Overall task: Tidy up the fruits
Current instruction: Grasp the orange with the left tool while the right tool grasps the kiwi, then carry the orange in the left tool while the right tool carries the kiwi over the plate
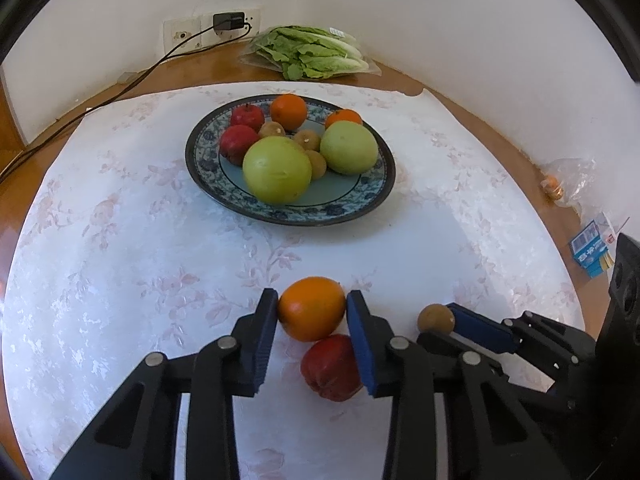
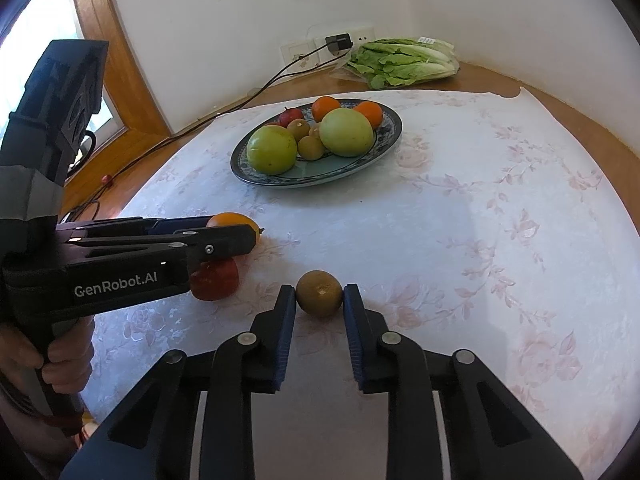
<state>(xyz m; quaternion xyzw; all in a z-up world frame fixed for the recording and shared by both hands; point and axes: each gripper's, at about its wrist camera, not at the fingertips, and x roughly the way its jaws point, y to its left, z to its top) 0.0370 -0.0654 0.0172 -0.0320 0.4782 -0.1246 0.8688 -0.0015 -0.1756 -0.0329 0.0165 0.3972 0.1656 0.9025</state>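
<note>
My left gripper [image 1: 312,304] is shut on an orange [image 1: 311,307] that rests on the white floral cloth [image 1: 120,240]; both blue pads press its sides. A red apple [image 1: 332,368] lies just under and behind it, between the fingers' shanks. My right gripper [image 2: 319,294] is shut on a brown kiwi [image 2: 319,293] on the cloth, pads touching both sides. In the left wrist view the same kiwi [image 1: 436,318] shows at the right gripper's tip. The left gripper [image 2: 244,236] with its orange [image 2: 232,220] and the apple [image 2: 216,280] appear in the right wrist view.
A blue-patterned plate [image 1: 224,184] farther back holds two green apples, red apples, oranges and kiwis. Bagged lettuce [image 1: 312,52], a wall socket with charger and cable [image 1: 228,22], a plastic bag [image 1: 568,184] and a small blue carton [image 1: 592,248] lie around the table's edge.
</note>
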